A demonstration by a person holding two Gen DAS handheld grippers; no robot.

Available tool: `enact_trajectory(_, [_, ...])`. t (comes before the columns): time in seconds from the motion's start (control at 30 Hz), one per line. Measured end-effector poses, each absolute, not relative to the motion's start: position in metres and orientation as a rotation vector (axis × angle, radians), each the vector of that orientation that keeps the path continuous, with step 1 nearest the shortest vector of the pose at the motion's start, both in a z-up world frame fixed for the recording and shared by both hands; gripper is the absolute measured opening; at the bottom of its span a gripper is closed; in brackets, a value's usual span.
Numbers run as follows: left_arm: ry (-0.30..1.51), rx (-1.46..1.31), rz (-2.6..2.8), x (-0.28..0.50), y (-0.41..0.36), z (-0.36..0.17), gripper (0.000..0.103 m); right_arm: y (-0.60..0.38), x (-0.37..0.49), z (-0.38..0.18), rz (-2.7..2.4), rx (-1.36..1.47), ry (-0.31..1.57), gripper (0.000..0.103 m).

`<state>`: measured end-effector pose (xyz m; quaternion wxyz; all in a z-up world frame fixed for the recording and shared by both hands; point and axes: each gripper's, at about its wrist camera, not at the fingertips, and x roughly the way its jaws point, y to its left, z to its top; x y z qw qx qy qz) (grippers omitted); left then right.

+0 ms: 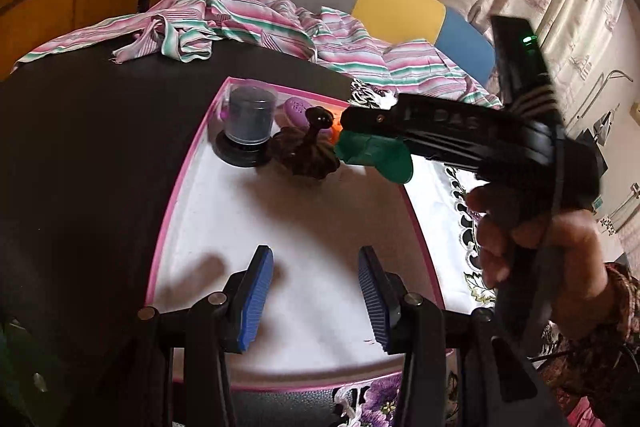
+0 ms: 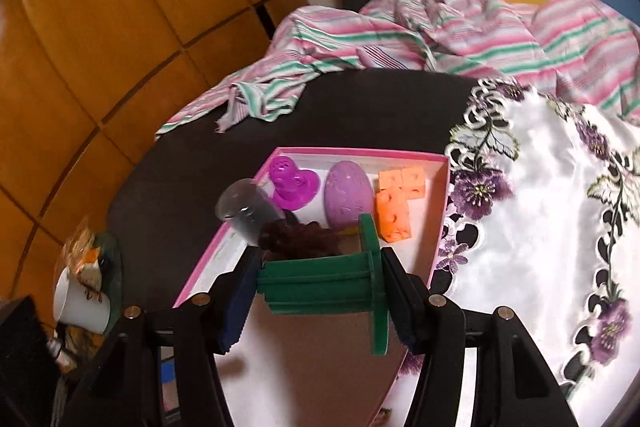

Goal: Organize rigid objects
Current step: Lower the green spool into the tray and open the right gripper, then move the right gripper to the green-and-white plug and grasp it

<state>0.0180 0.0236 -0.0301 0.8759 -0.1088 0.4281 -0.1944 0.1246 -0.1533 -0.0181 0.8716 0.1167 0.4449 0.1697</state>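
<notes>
Right gripper [image 2: 320, 291]: jaws partly spread and pinching a green spool-shaped piece [image 2: 332, 287] endwise, one pad on each end; the piece hangs over the pink-rimmed tray [image 2: 360, 153], above its near half; left gripper [image 1: 316, 303]: jaws spread, nothing between the pads, poised over the bare near floor of the same tray; clear cylinder [image 1: 250, 119], purple egg [image 2: 346, 195] and orange blocks [image 2: 396, 205] sit at the tray's far end.

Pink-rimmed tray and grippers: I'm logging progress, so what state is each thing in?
Right gripper: shut on green spool, above tray.
Left gripper: open, empty.
Pink-rimmed tray: partly filled.
Clear jar: upright in tray.
Orange blocks: joined, in tray.
</notes>
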Motion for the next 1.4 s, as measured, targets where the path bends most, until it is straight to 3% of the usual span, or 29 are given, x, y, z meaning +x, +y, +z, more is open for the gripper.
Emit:
enact_trajectory(0.3, [0.902,-0.246,-0.407,0.016,0.026,-0.032,0.044,-0.166,0.123,-0.017,0.317,0.246,0.893,0.066])
enact_trajectory(0.8, [0.902,-0.235,-0.477,0.008,0.004,-0.029,0.044,-0.228,0.067,0.0,0.224,0.294,0.876,0.066])
enact_trajectory(1.4, [0.899,-0.164,-0.651,-0.011,-0.048,-0.019,0.044,-0.371,-0.005,-0.006,-0.18,0.494,0.889,0.067])
